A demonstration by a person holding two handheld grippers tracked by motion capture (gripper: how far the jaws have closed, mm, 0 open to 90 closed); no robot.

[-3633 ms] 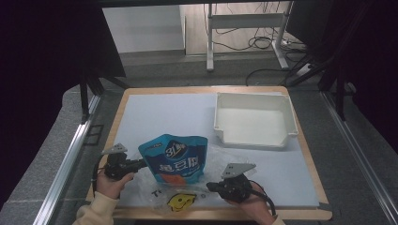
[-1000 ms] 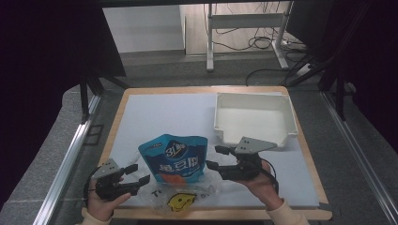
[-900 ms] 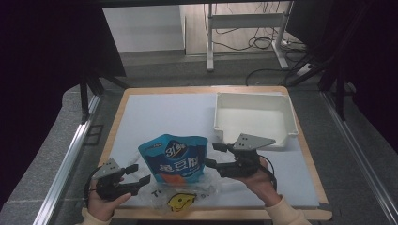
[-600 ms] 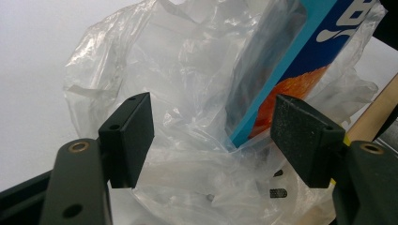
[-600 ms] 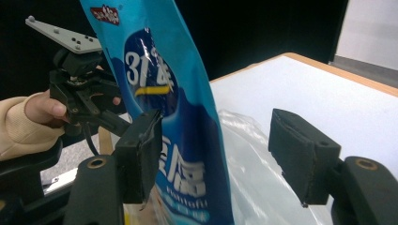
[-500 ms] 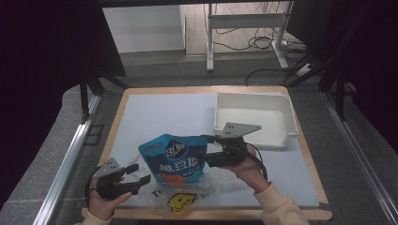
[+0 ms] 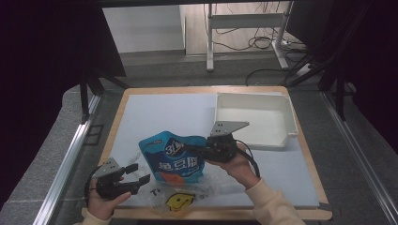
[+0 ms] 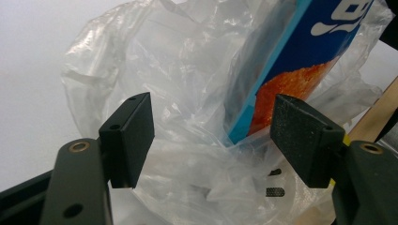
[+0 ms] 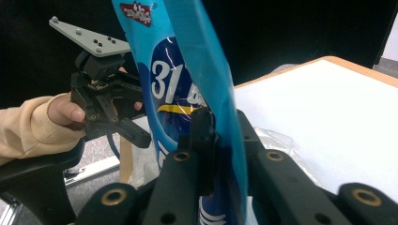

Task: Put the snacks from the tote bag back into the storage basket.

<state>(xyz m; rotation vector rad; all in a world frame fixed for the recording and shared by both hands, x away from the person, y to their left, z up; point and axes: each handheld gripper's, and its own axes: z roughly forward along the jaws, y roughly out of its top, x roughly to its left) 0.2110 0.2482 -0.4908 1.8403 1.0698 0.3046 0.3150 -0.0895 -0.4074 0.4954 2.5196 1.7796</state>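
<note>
A blue snack bag (image 7: 171, 157) stands with its lower part inside a clear plastic bag (image 7: 180, 199) that has a yellow smiley print. My right gripper (image 7: 191, 149) reaches in from the right and is shut on the snack bag's side edge (image 9: 220, 93); in the right gripper view the jaws pinch the blue film. My left gripper (image 7: 139, 172) stands open at the front left, beside the plastic bag. In the left gripper view the crumpled plastic (image 8: 187, 117) and the snack bag's lower corner (image 8: 281, 79) lie between and beyond its open jaws (image 8: 211, 136).
A white tray (image 7: 287, 123) sits at the back right of the pale mat (image 7: 159, 112). The wooden table edge (image 7: 225, 213) runs along the front. The left gripper (image 9: 108, 105) and a sleeve show behind the snack bag in the right gripper view.
My right gripper moved from the front edge up and left to the snack bag and shut on its side edge. My left gripper drew back toward the front left corner.
</note>
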